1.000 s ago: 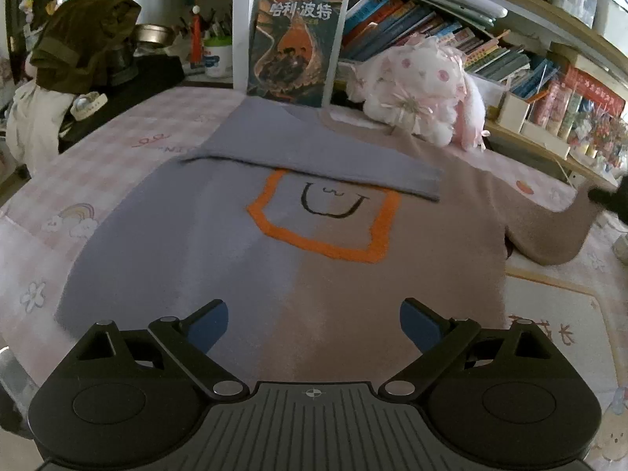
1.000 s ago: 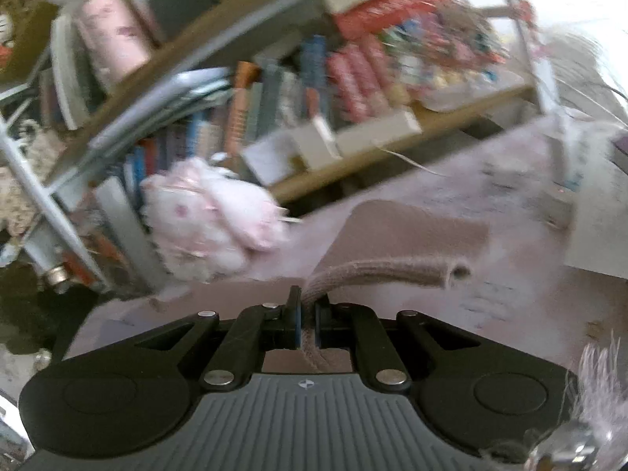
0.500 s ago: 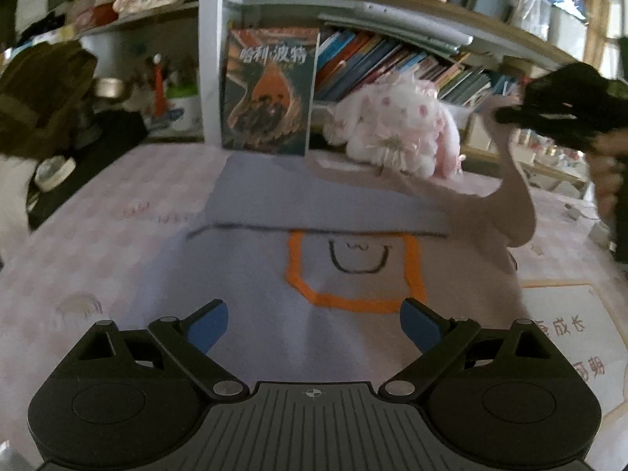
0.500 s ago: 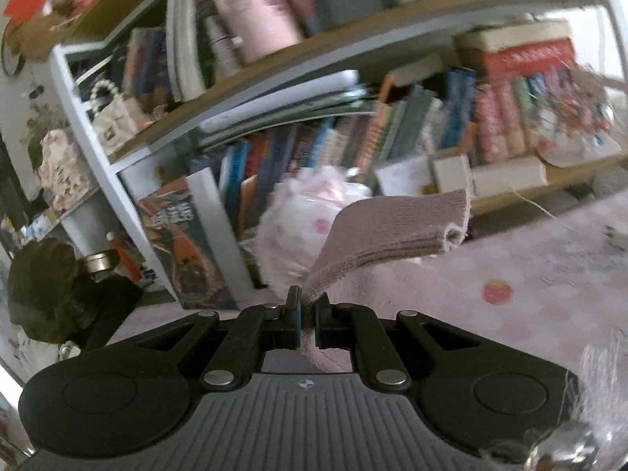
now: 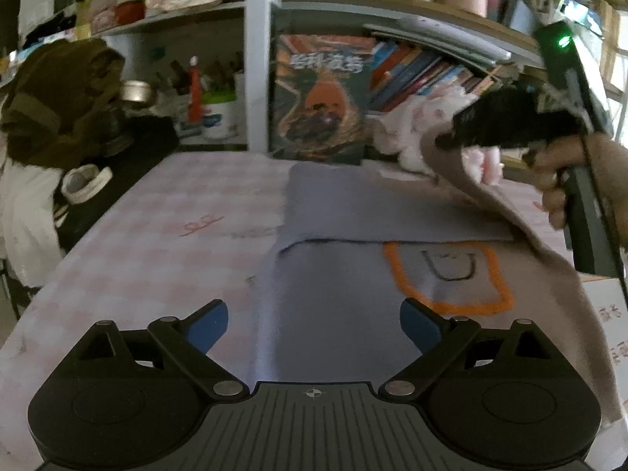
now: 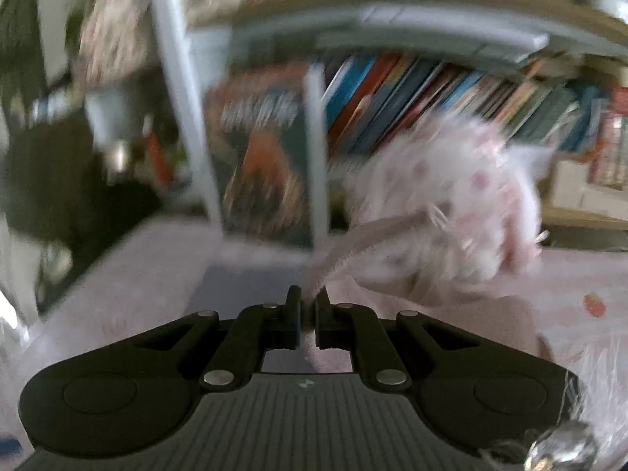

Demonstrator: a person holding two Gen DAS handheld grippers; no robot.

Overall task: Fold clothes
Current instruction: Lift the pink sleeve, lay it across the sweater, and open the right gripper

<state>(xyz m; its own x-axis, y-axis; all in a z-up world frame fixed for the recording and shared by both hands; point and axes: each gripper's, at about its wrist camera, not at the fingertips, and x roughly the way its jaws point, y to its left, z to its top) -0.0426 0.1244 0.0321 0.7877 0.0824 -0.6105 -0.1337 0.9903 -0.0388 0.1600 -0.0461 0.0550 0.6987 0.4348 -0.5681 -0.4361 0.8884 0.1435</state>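
A grey-blue and tan sweater (image 5: 337, 286) with an orange pocket outline lies flat on the pink checked table (image 5: 165, 235). Its grey left sleeve (image 5: 376, 212) is folded across the chest. My left gripper (image 5: 314, 324) is open and empty, hovering over the sweater's lower part. My right gripper (image 6: 309, 302) is shut on the tan right sleeve (image 6: 353, 243) and holds it raised over the sweater's upper right; it also shows in the left wrist view (image 5: 443, 143), with the sleeve (image 5: 510, 219) draping down from it.
A bookshelf with a large upright book (image 5: 322, 94) and a pink plush toy (image 6: 451, 204) stands behind the table. A dark bag and clothes (image 5: 59, 106) sit at the far left. A white sheet with red characters (image 5: 612, 325) lies at the right.
My right gripper has carried the tan sleeve up and to the left, over the sweater's chest. My left gripper stays open and has shifted left, with the view tilting up.
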